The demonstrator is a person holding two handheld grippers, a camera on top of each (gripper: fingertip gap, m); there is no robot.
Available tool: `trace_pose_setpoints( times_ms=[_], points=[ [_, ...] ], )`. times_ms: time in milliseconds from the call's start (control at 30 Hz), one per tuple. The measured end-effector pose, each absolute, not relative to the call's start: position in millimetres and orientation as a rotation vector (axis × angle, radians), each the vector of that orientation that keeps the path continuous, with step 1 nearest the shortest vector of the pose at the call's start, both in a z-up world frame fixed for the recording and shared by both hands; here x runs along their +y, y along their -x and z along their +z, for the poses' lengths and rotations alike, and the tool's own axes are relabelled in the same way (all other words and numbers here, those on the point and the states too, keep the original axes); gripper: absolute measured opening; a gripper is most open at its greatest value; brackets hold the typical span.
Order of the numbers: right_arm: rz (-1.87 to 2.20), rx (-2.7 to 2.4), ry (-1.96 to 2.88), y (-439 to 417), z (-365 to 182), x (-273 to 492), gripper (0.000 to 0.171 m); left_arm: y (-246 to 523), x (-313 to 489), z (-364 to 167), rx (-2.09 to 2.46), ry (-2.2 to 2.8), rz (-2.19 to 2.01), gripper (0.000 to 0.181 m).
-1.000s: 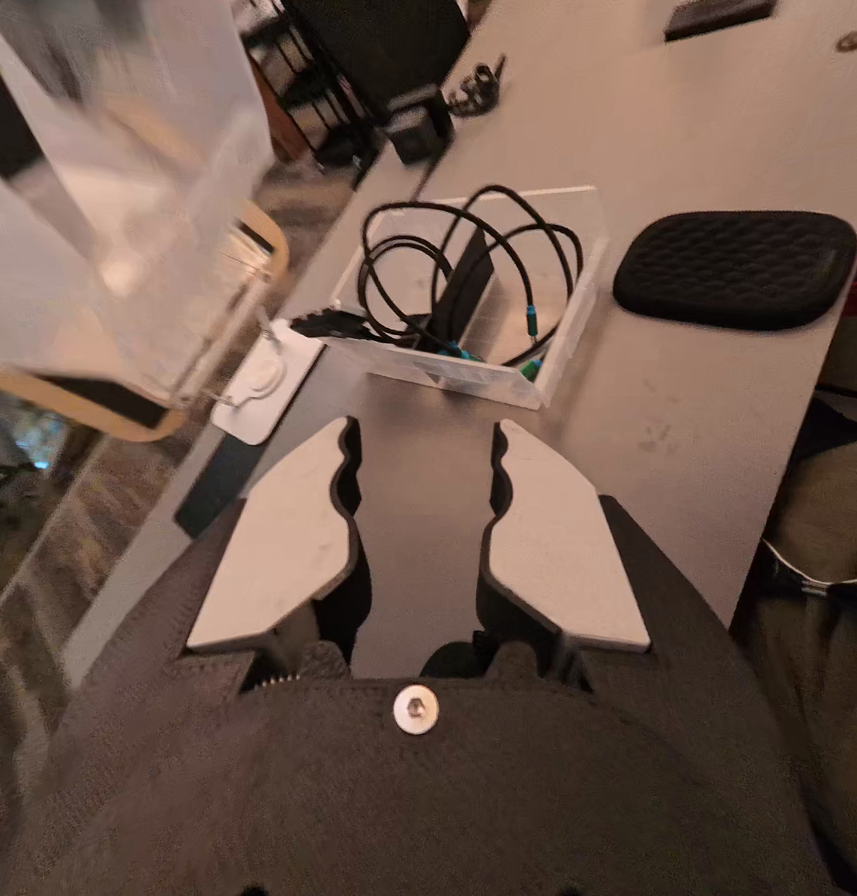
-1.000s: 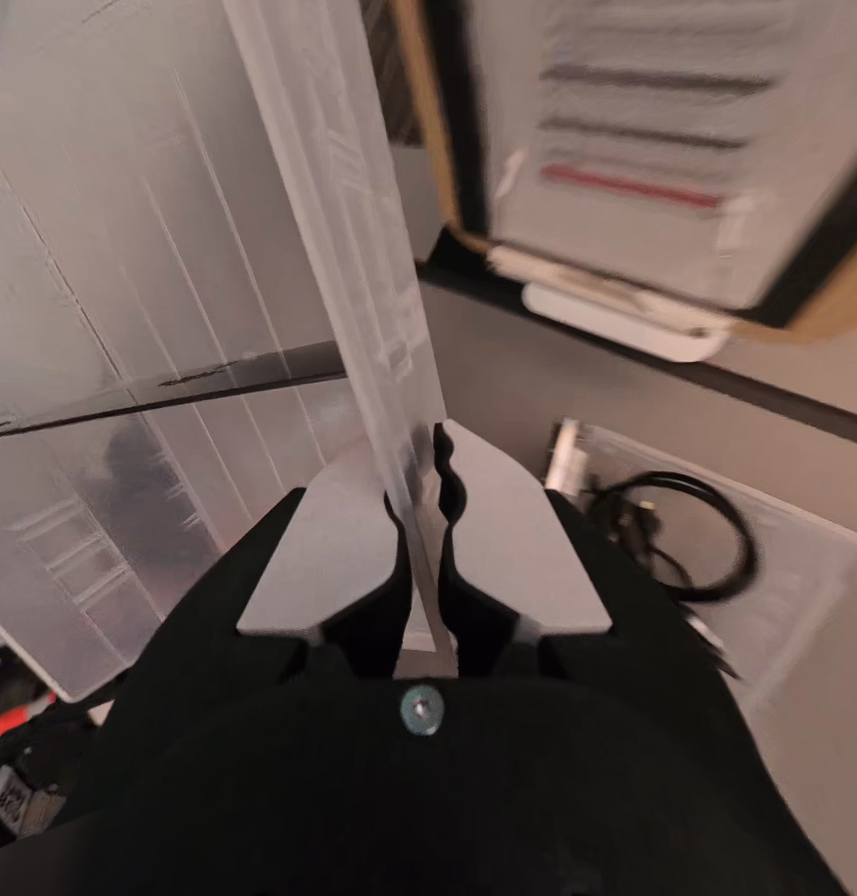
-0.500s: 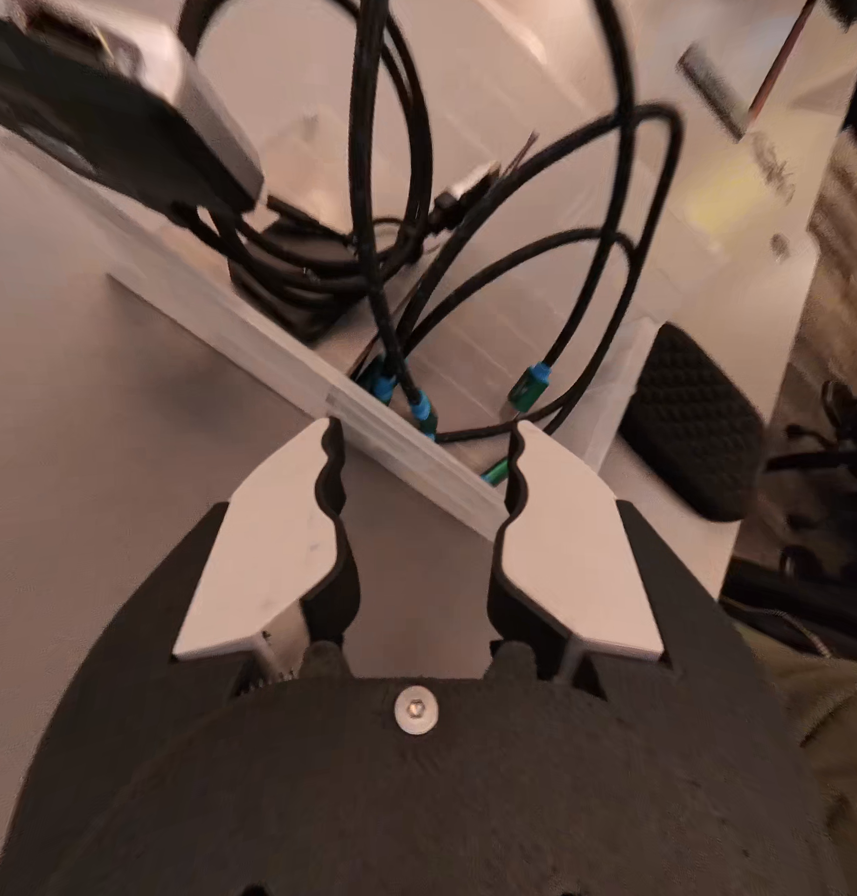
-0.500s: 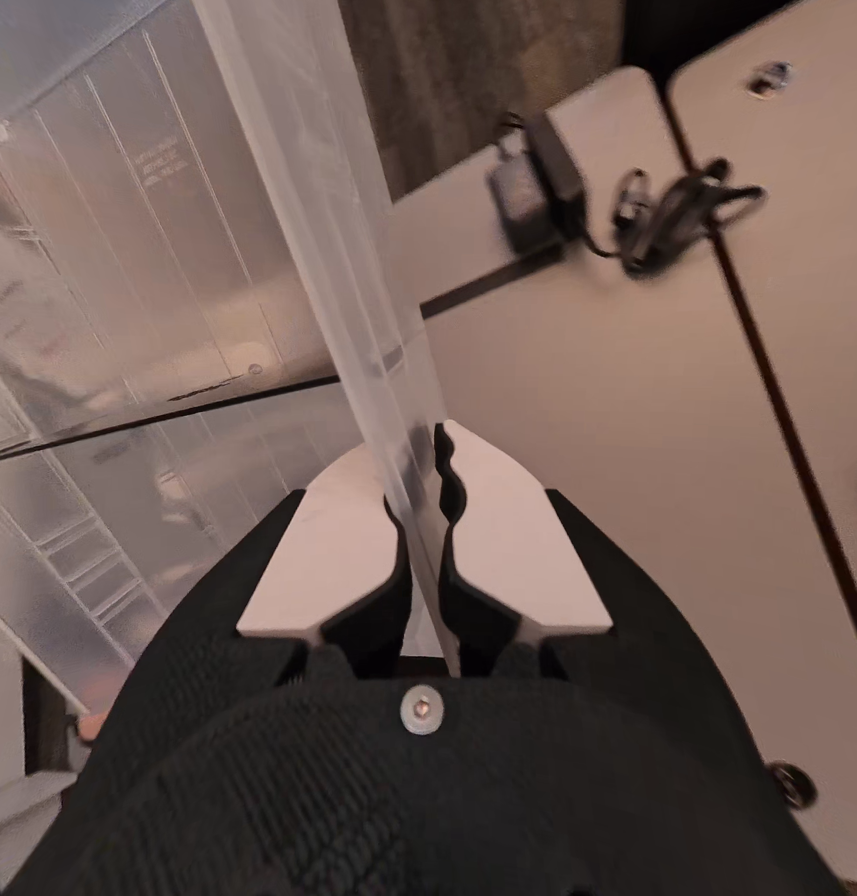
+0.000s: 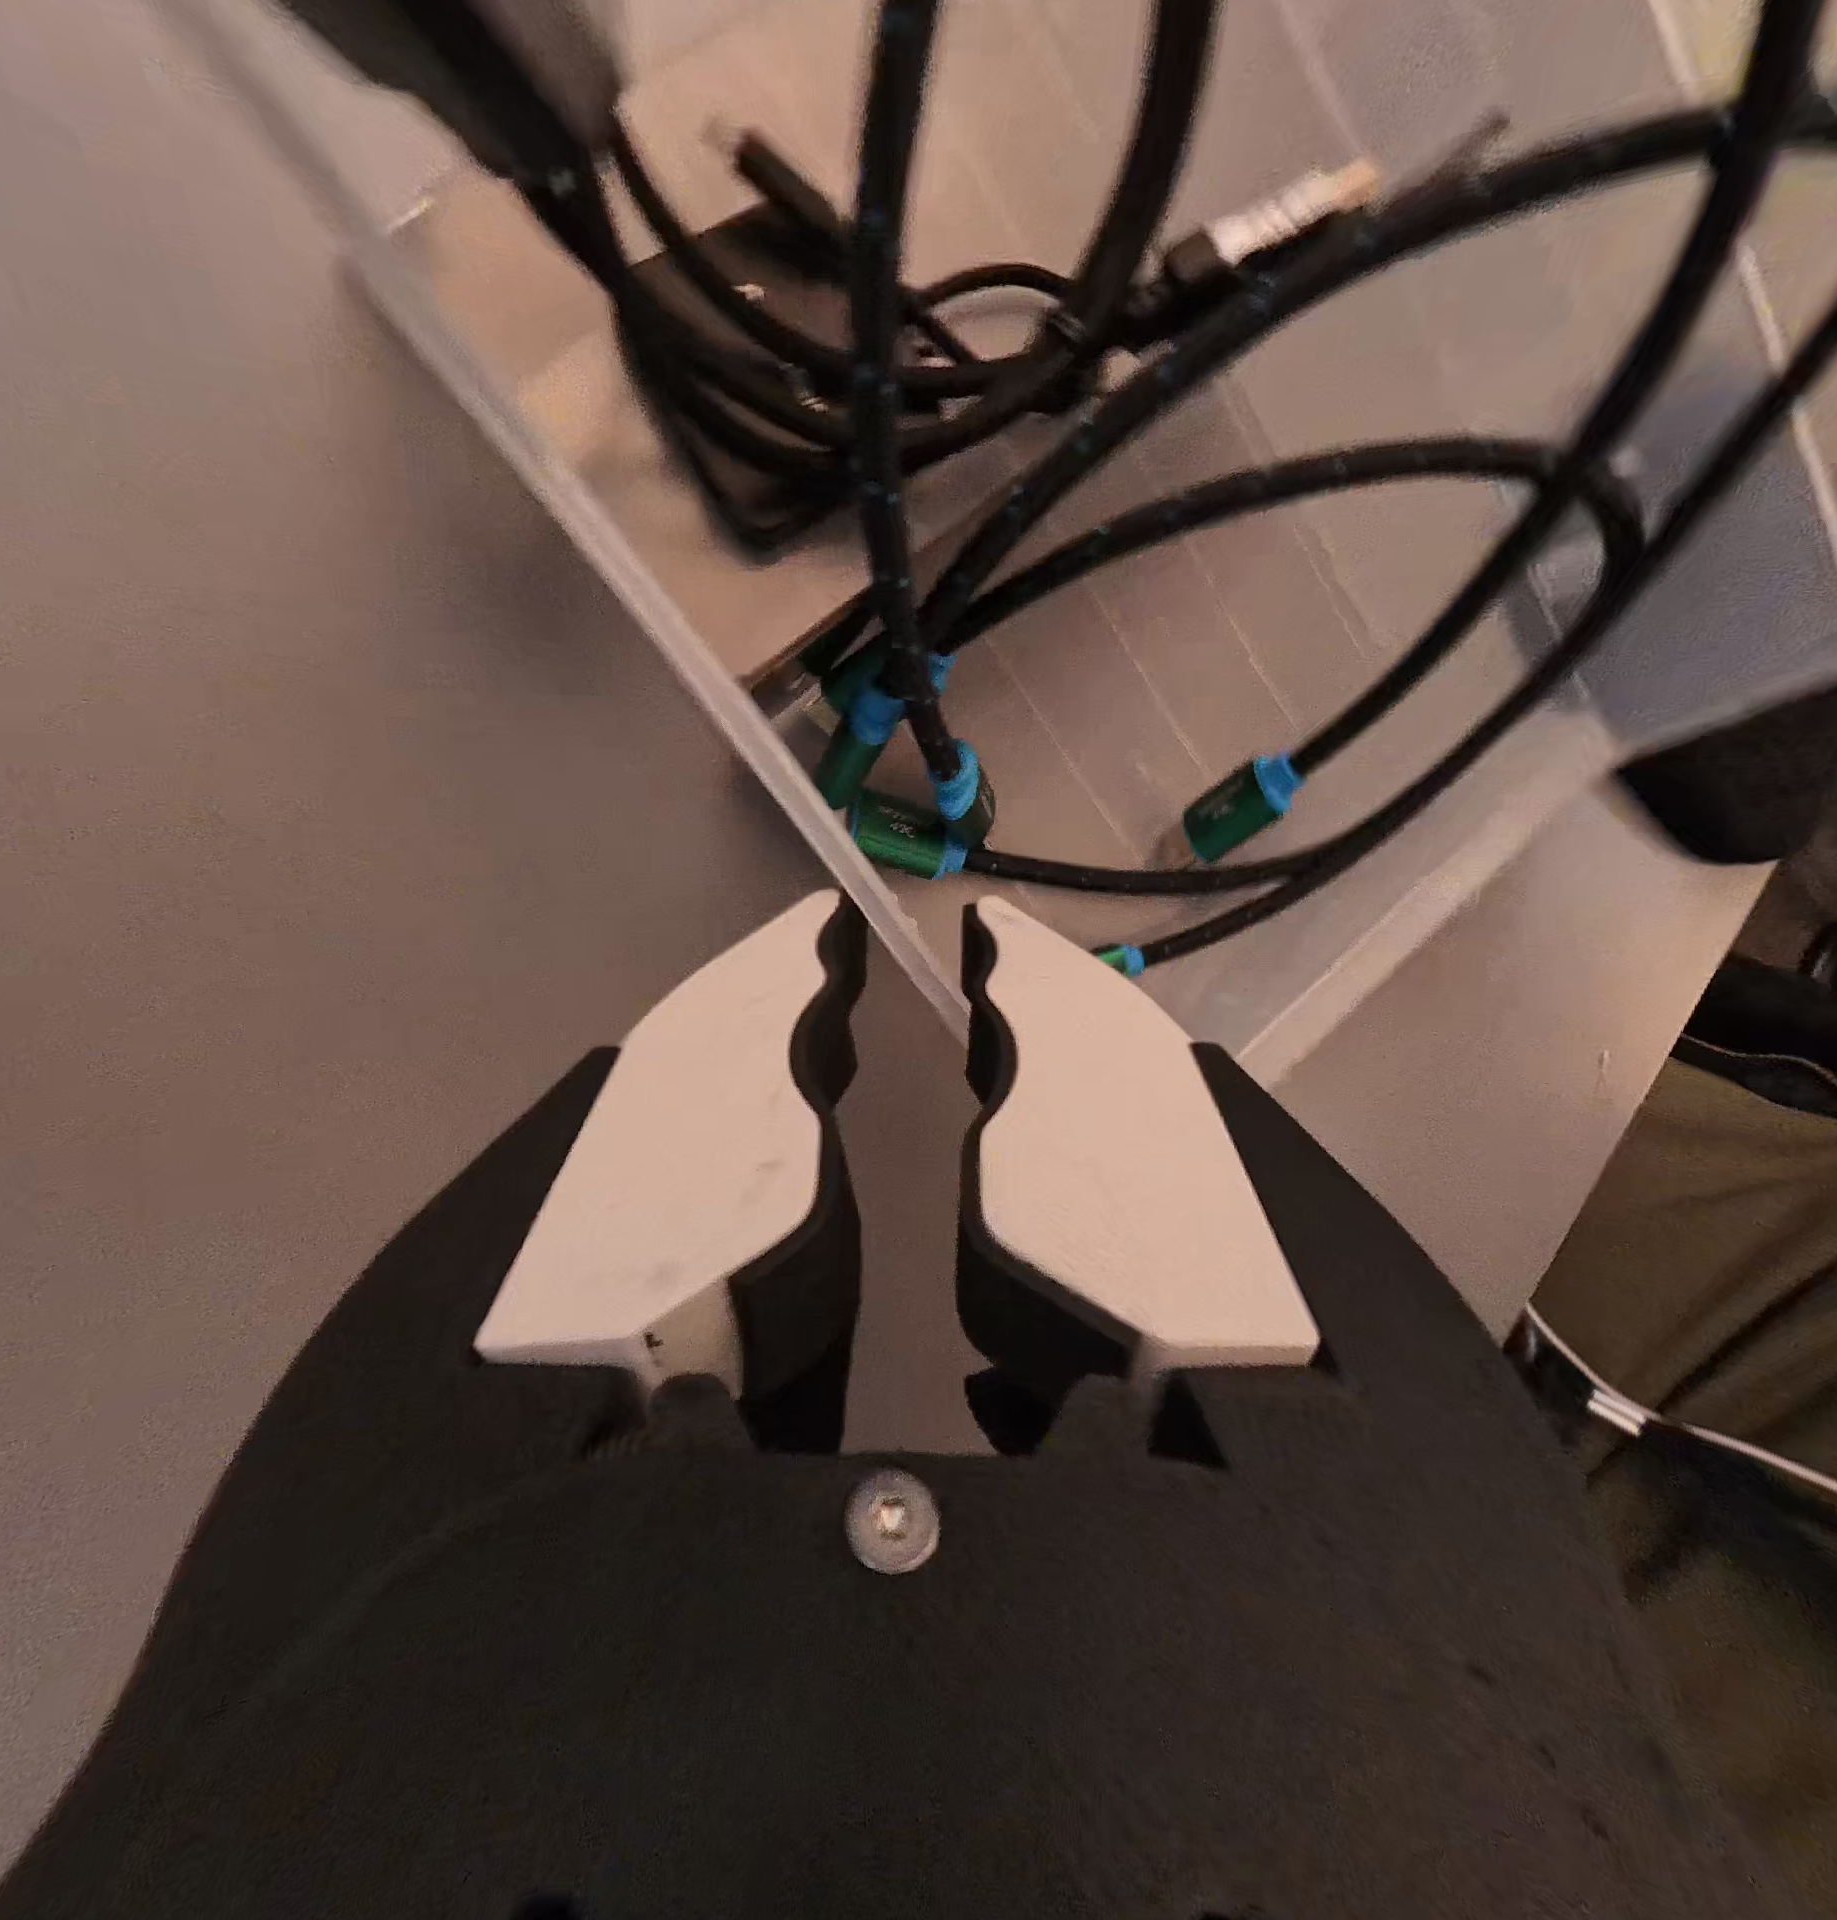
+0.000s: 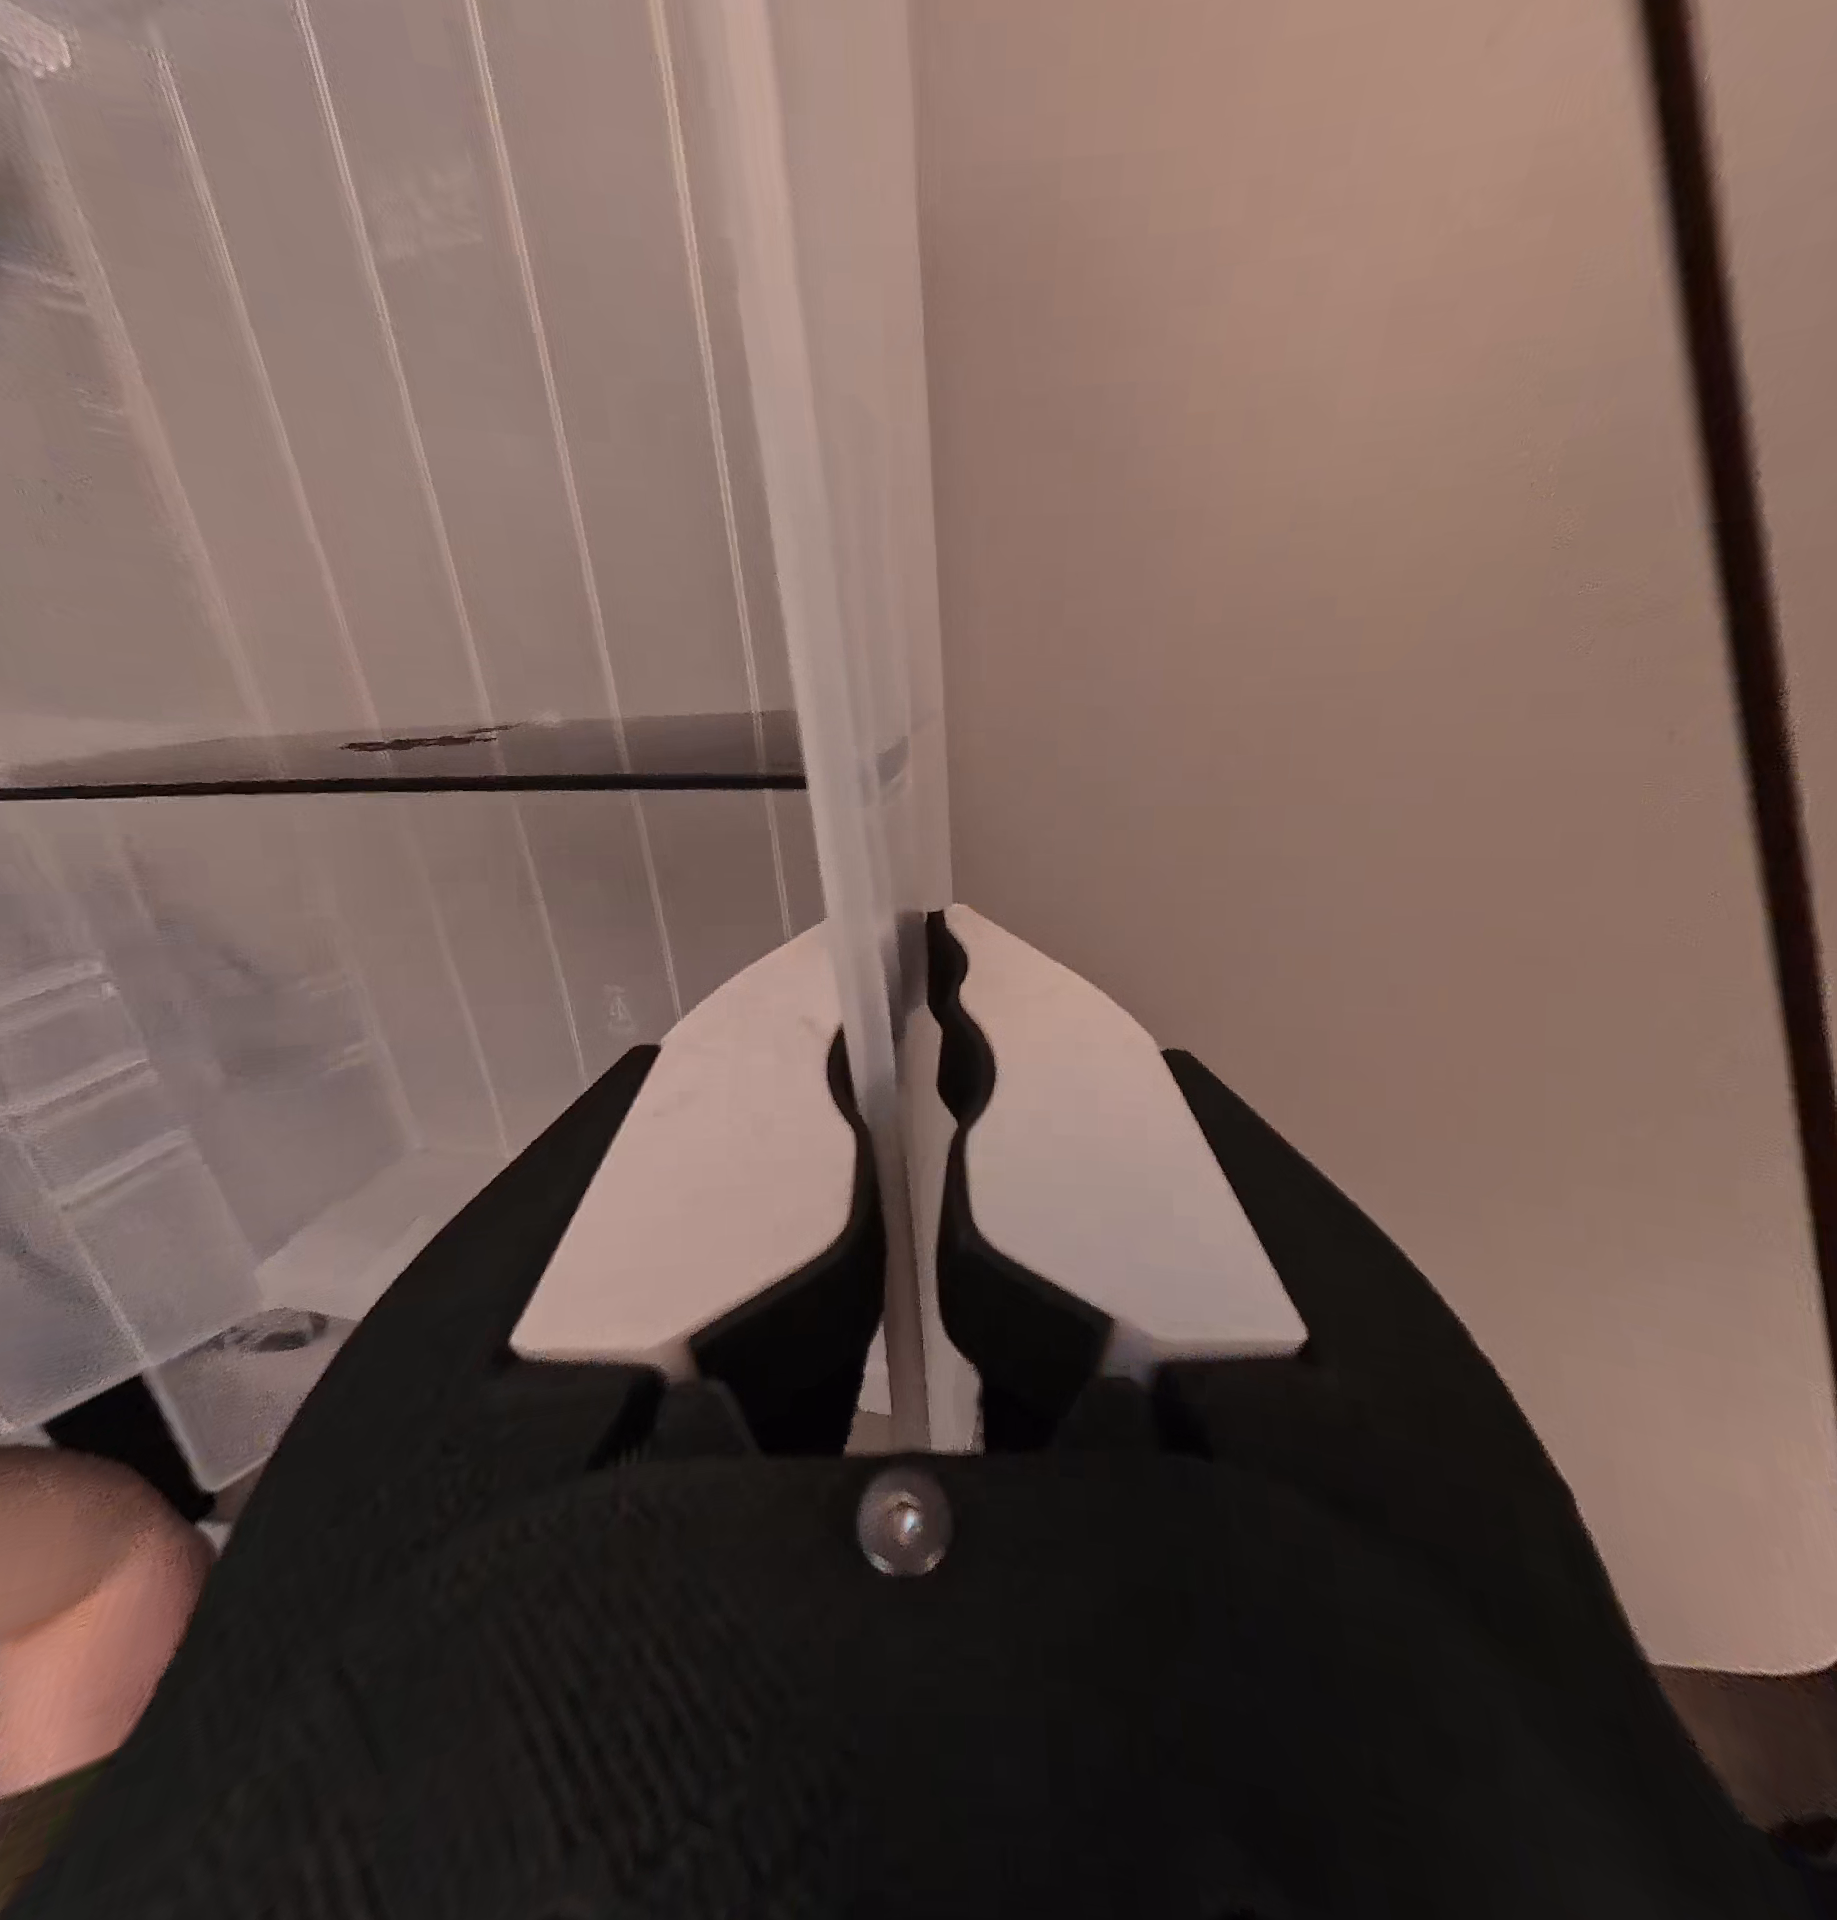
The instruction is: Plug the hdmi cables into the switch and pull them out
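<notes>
In the left wrist view a clear plastic box holds several black braided HDMI cables with green plugs. A dark box-shaped device, blurred, lies at the box's top-left corner. My left gripper is at the box's near rim. Its jaws are narrowed with a gap, and the rim runs slantwise between the fingertips. In the right wrist view my right gripper is shut on the edge of the clear plastic lid, held on edge over the table.
A dark seam runs down the table on the right of the right wrist view. A bare hand shows at the lower left. A black pad and olive clothing lie right of the box.
My left gripper has moved up to the box's rim and its jaws have narrowed. My right gripper has swung with the lid, so bare table now fills its view.
</notes>
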State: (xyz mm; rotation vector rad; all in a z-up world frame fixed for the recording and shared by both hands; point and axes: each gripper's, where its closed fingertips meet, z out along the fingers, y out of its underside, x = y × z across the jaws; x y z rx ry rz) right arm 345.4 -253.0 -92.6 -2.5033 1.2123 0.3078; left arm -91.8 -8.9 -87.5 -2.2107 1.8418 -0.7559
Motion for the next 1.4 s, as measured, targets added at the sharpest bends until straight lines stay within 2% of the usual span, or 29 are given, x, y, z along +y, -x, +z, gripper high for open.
trace_pose_setpoints(
  times_ms=[233, 367, 767, 1033, 1400],
  points=[
    [0.317, 1.064, 2.676, -306, -132, -231, 0.007, 166, 79, -85, 1.555, 2.388, -0.630, 0.006],
    [0.288, 1.013, 2.710, -291, -137, -219, 0.007, 230, 110, -83, 1.417, 2.492, -0.674, 0.008],
    [0.211, 0.941, 2.815, -277, -135, -220, 0.006, 406, 181, -78, 0.589, 2.563, -0.841, 0.011],
    [0.252, 1.012, 2.804, -285, -136, -229, 0.006, 460, 199, -76, 0.245, 2.486, -0.838, 0.011],
    [0.249, 1.114, 2.716, -301, -136, -234, 0.007, 466, 207, -76, 0.101, 2.453, -0.865, 0.013]
  ],
)
